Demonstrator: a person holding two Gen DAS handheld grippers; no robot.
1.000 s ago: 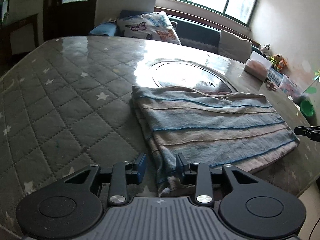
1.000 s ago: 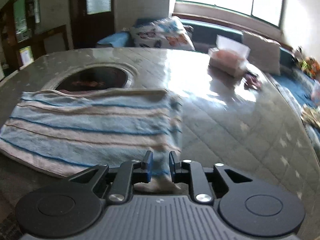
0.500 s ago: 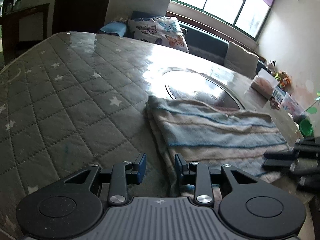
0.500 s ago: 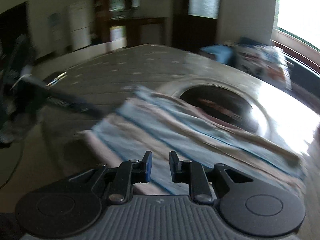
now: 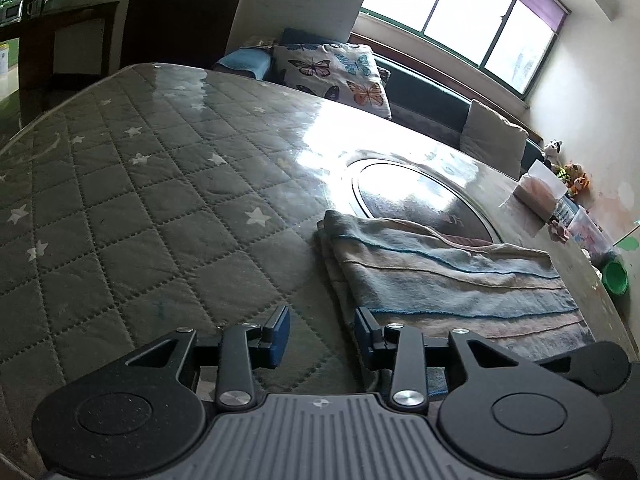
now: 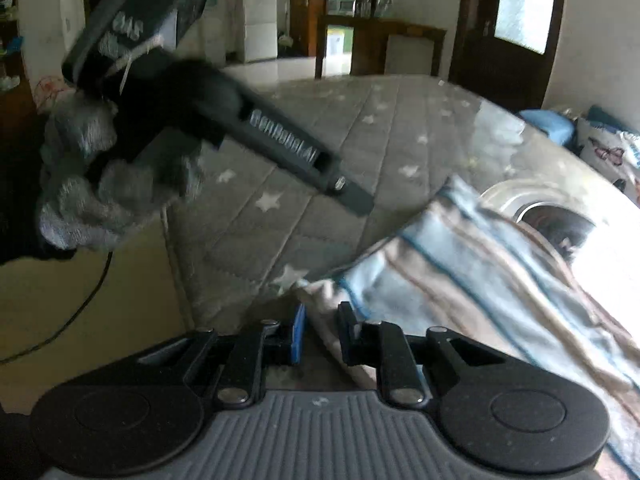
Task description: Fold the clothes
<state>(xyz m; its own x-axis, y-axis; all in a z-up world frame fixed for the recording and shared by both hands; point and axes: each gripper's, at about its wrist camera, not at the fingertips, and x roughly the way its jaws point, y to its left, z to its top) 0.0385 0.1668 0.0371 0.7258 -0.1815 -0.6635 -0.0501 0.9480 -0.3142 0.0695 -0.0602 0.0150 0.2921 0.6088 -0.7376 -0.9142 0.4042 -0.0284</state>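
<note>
- The striped cloth [image 5: 452, 280] lay folded on the grey quilted surface [image 5: 140, 200] with white stars.
- The cloth had blue, tan and light stripes. Its far edge lay over the rim of a big round plate [image 5: 416, 196] set in the middle of the surface.
- The left gripper [image 5: 322, 334] was wide open and held nothing. It was at the near left corner of the cloth. Its right finger [image 5: 366, 334] was just at the cloth's edge, and its left finger [image 5: 278, 334] was over the bare surface.
- The right gripper [image 6: 318, 334] was open with a small gap. The near corner of the cloth [image 6: 480, 280] sat between its fingers, but the pads did not press on it.
- In the right wrist view, a hand in a grey glove [image 6: 104, 184] held the left gripper's black handle [image 6: 224, 120] above the surface. That view was blurry.
- A pillow with butterflies [image 5: 336, 74] stood on a bench behind the surface, under a bright window [image 5: 472, 16].
- A tissue box [image 5: 538, 192] sat near the far right edge of the surface.
- A green bowl [image 5: 616, 278] sat at the right side.
</note>
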